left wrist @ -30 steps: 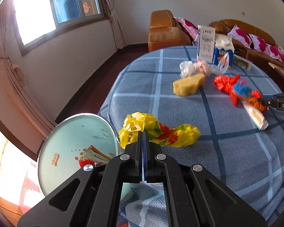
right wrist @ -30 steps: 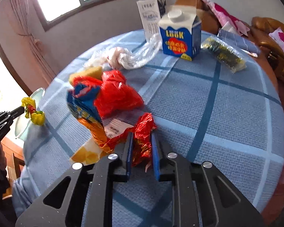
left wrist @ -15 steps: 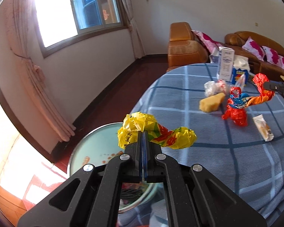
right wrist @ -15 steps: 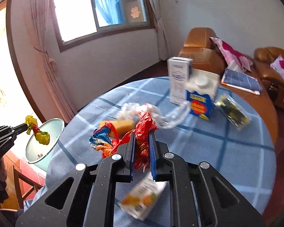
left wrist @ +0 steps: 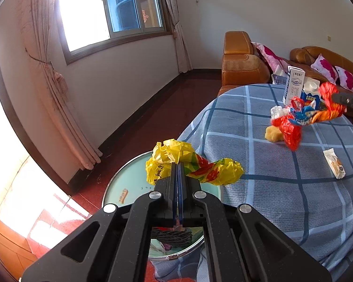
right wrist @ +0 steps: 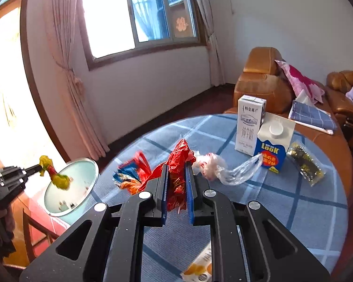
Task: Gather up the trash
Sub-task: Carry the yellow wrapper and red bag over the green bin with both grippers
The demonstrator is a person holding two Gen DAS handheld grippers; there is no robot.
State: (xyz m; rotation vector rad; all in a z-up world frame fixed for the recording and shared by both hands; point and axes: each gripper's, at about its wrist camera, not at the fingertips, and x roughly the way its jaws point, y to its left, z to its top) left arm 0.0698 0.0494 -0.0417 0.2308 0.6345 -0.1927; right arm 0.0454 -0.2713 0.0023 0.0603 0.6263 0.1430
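Crumpled yellow plastic wrapper (left wrist: 193,166), frame centre, is pinched by the left gripper (left wrist: 178,171) above a pale green bin (left wrist: 127,185); right gripper (right wrist: 176,178) clamps a red crinkled wrapper (right wrist: 178,162) over the blue checked table (right wrist: 282,199).

Blue-and-white gable-top carton with white screw cap (right wrist: 271,146) — "LooK" in yellow letters on blue front; red oval below holds yellow characters, too small to read. Tall white rectangular milk carton (right wrist: 248,123) — vertical Chinese characters, illegible. Pale-green round bin (left wrist: 127,188) — orange lettering, unreadable.
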